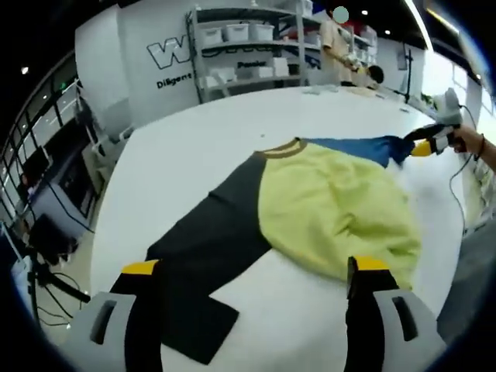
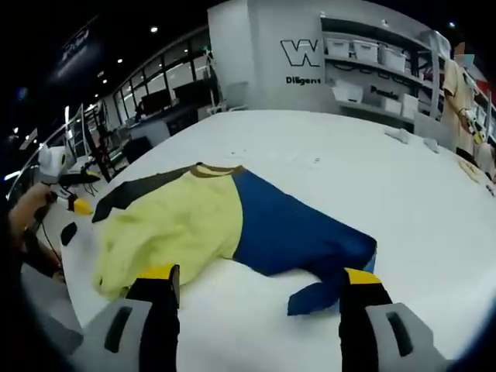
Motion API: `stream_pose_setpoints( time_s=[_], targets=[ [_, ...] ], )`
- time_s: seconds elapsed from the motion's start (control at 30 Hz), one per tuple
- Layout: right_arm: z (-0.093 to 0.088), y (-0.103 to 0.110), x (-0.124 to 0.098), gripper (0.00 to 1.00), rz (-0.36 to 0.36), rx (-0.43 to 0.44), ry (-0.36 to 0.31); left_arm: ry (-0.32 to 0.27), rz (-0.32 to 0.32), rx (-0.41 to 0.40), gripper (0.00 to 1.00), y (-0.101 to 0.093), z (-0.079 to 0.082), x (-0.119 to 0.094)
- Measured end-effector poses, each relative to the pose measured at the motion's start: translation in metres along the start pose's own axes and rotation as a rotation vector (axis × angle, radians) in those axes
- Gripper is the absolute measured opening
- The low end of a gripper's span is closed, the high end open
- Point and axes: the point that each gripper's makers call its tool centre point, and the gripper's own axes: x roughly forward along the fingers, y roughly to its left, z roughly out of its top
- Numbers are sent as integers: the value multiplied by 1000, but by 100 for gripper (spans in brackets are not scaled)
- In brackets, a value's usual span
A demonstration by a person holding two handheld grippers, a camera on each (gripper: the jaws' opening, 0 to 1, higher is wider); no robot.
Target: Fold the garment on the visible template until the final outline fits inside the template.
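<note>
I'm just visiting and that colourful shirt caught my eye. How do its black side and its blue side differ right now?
The black sleeve lies spread flat on the white table, ending in a square, open cuff. The blue sleeve narrows to a crumpled, twisted end. The left gripper, jaws open, hovers near the black one; the right gripper, also open, is near the blue one. Both sleeves join the same yellow body, which looks rumpled.

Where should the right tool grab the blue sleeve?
At the cuff end of the blue sleeve, where a loose flap lies between the right tool jaws. Come in low along the table from the cuff side: that edge looks free, while the rest lies flat.
</note>
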Motion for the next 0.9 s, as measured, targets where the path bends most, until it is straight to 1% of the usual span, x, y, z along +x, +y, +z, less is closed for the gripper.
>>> stream_pose_setpoints(
  time_s=[0.13, 0.2, 0.23, 0.33, 0.4, 0.47, 0.57, 0.67, 0.83, 0.9],
  targets=[
    [-14, 21, -4, 85, 39, -25, 15, -14, -17, -2, 99, -15, -1, -4],
    [-18, 25, -6, 85, 48, -25, 14, -36, -43, -16, 99, -24, 1, -6],
    [-21, 31, -7, 85, 60, -20, 12, -42, -53, -26, 99, -29, 0, -8],
    [-33, 47, -10, 85, 87, -17, 19, -40, -66, -25, 99, -39, -3, -8],
    [-38, 51, -10, 85, 98, -23, 24, -36, -71, -12, 99, -50, -8, -11],
    [-46, 62, -13, 84, 114, -27, 36, -31, -87, -6, 98, -57, -14, -10],
    [-51, 72, -15, 83, 135, -22, 38, -12, -101, 1, 97, -68, -23, -10],
    [-56, 82, -16, 82, 152, -18, 43, -16, -110, -10, 97, -79, -27, -11],
    [-64, 94, -17, 76, 163, -21, 49, 5, -136, 1, 94, -101, -40, -12],
    [-67, 100, -18, 73, 172, -7, 44, 17, -142, 0, 92, -109, -46, -13]
  ],
)
